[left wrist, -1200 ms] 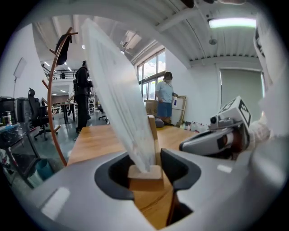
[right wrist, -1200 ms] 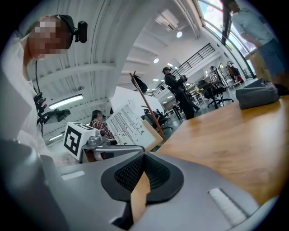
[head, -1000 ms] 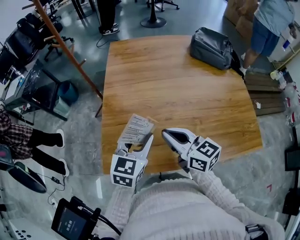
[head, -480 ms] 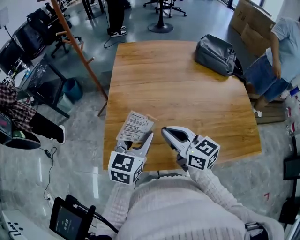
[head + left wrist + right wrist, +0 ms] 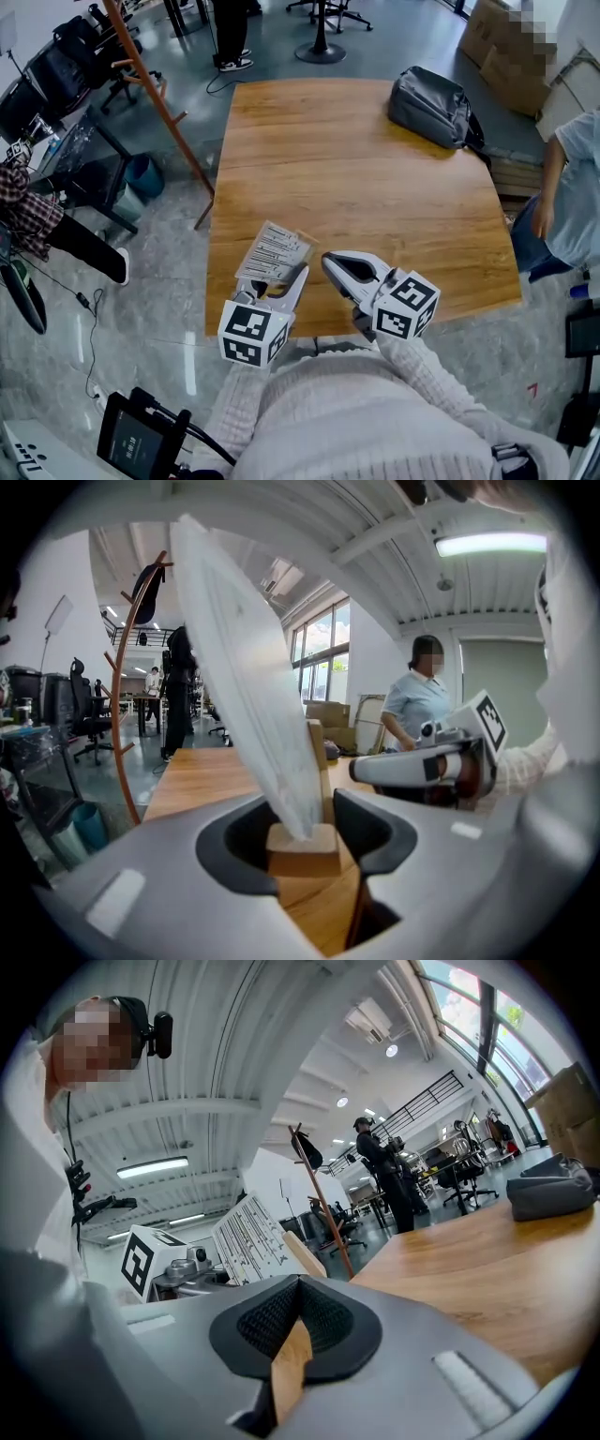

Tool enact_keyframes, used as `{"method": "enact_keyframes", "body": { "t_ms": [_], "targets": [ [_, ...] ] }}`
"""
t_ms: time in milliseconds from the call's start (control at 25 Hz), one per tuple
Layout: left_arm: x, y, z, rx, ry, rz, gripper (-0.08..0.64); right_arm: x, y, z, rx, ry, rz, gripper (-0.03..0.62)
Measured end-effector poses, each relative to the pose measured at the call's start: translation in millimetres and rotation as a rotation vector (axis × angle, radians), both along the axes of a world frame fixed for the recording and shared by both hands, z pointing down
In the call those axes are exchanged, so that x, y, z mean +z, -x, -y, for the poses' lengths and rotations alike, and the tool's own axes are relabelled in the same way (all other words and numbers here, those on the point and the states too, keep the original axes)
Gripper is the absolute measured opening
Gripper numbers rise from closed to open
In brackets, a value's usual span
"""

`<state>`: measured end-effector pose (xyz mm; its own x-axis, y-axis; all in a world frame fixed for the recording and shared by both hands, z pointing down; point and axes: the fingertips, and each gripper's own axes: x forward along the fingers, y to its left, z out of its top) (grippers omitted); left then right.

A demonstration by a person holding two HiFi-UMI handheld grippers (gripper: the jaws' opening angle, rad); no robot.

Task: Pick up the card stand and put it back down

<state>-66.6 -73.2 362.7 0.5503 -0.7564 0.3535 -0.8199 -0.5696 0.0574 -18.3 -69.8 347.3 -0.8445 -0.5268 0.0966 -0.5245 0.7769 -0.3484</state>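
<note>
The card stand is a small wooden block with a printed card leaning up out of its slot. It is at the near left part of the wooden table. My left gripper is shut on it, and in the left gripper view the block sits pressed between the two dark pads of the left gripper. Whether the block touches the table I cannot tell. Just to its right hangs my right gripper, its pads closed together on nothing. The right gripper view shows the right gripper beside the card.
A grey backpack lies at the table's far right corner. A slanted wooden pole stands off the left edge. A person stands beside the right edge. Office chairs and cardboard boxes are on the floor beyond.
Both grippers and the card stand keep nearly the same place. The person at the right has walked nearer along the table's right side.
</note>
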Motion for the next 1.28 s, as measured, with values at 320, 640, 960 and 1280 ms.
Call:
{"method": "enact_keyframes", "body": {
  "t_ms": [320,640,960,1280],
  "targets": [
    [12.1,-7.9,-3.7,0.031,0.037,0.000,0.187,6.0,-5.6,-2.3,0.009,0.013,-0.010,-0.002],
    [32.1,3.3,3.4,0.034,0.068,0.071,0.187,17.9,-8.4,-2.6,0.017,0.058,-0.023,-0.002],
    [59.6,0.7,15.0,0.113,0.066,0.139,0.187,38.9,-11.4,8.2,0.016,0.109,-0.045,-0.002],
    [109.4,-7.8,22.0,0.156,0.116,0.172,0.186,72.5,-15.5,11.1,0.029,0.204,-0.063,-0.002]
  ]
}}
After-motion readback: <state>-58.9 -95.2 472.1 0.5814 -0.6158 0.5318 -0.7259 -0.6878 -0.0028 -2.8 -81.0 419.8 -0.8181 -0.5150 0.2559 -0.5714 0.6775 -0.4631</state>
